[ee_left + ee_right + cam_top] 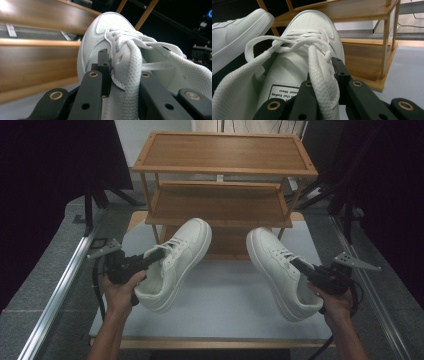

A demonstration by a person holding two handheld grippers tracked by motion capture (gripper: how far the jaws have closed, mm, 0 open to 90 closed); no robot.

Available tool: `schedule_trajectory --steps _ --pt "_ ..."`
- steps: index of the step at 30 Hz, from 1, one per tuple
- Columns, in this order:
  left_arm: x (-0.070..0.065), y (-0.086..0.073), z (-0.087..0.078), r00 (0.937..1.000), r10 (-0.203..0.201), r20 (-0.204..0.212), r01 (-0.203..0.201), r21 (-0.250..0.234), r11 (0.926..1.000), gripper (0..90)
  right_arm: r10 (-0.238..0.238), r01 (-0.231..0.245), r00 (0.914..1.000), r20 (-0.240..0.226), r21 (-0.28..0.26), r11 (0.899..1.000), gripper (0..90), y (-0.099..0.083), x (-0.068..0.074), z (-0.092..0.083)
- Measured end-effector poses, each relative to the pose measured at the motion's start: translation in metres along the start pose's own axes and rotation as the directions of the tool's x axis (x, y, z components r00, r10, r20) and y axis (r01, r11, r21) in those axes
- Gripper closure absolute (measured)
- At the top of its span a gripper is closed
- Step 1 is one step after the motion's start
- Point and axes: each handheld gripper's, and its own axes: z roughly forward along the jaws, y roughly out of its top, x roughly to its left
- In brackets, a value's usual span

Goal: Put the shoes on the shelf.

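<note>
Two white lace-up sneakers are held over the white table (225, 310), toes aimed at the wooden rack (225, 167). My left gripper (156, 254) is shut on the left sneaker (182, 252), one jaw inside the opening and one outside. In the left gripper view, the jaws of the left gripper (123, 68) pinch the laced side wall of that sneaker (100, 32). My right gripper (299, 265) is shut the same way on the right sneaker (272, 257). In the right gripper view, the right gripper (322, 75) clamps the collar wall of its sneaker (312, 22), with the left sneaker (237, 30) at upper left.
The rack has three shelves: a top shelf, a middle shelf (220, 205) and a low one behind the sneakers' toes. Metal rails (60, 290) run along both sides of the table. Dark curtains hang at left and right.
</note>
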Motion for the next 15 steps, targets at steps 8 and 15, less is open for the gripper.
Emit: schedule_trajectory --steps 8,15 --pt "0.008 0.025 -0.002 0.9973 -0.060 0.043 0.062 -0.043 0.9972 81.3 0.052 -0.052 0.9986 0.002 -0.044 0.998 83.7 0.013 0.003 0.008" --pt "0.011 0.039 0.003 0.9958 -0.085 0.035 0.087 -0.053 0.9948 81.2 0.088 -0.088 0.9961 -0.009 -0.084 0.993 83.7 0.029 0.005 0.012"
